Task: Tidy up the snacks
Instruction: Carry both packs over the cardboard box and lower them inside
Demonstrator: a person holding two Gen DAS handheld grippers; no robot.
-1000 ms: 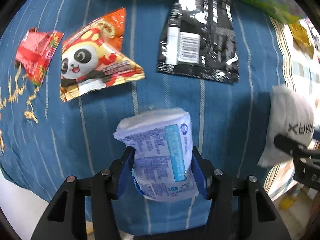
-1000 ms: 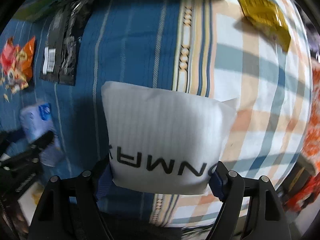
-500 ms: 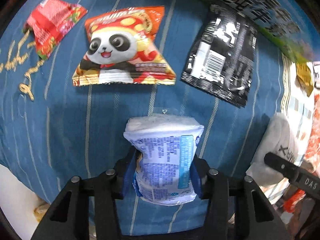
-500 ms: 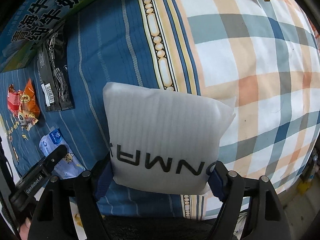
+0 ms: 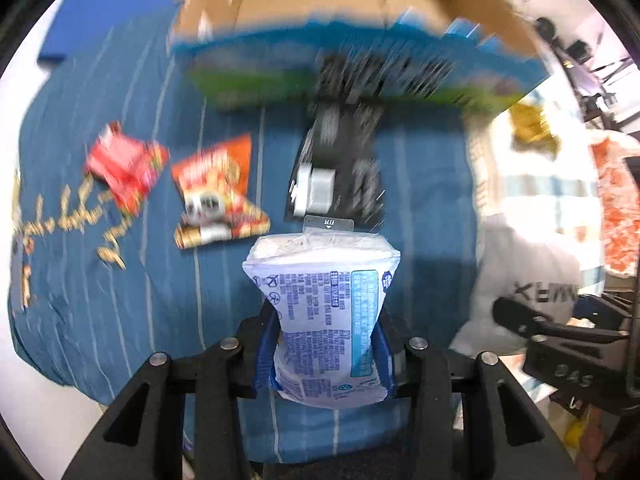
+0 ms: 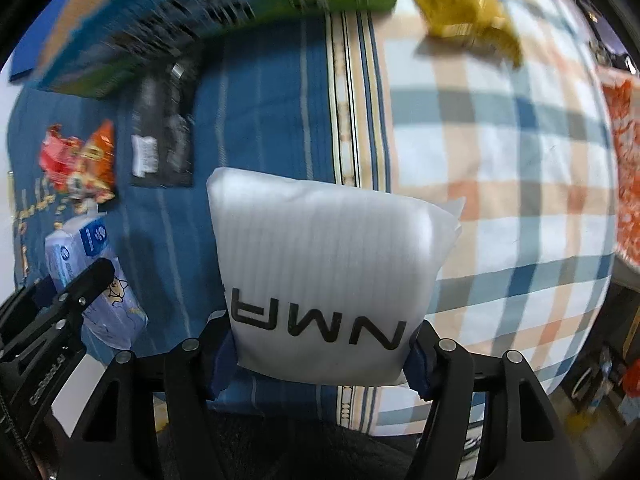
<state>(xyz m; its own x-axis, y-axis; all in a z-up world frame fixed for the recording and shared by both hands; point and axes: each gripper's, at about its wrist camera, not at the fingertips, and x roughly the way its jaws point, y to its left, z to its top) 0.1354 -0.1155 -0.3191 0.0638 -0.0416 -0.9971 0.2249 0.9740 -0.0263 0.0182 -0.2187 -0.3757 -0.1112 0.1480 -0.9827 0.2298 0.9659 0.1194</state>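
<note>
My left gripper [image 5: 326, 344] is closed down to the width of a soft white-and-blue plastic pouch printed with small blue text [image 5: 326, 312]. Both blue-padded fingers [image 5: 266, 356] press its lower half; the sealed top stands clear above them. My right gripper [image 6: 320, 352] is likewise closed on a puffy white ribbed packet with large black lettering [image 6: 320, 264], pinched at its bottom edge, lettering upside down to the camera. Neither packet touches the cloth; each hangs in the air above it.

Position: both loads are over the blue striped bedsheet [image 5: 120, 280], the right one near where it meets the checked orange-and-blue cloth [image 6: 500, 160]. Ahead stands an open brown cardboard box with a blue-and-green printed side [image 5: 340, 4] — my judgement is that this is the destination.

Remaining on the sheet: a black foil sachet with a white label [image 5: 340, 168], an orange panda-print snack bag [image 5: 218, 196], a red crinkled wrapper [image 5: 124, 168], and a yellow packet [image 6: 464, 20] near the box's far corner.

Recommended conduct — carry both packets over the box rim with clearance, one hand leading so the grippers do not collide, since they are close beside each other. Keep the squeeze even; the pouch is pliable and could slip downward. Release only once each packet is inside the walls, low enough not to bounce out.
</note>
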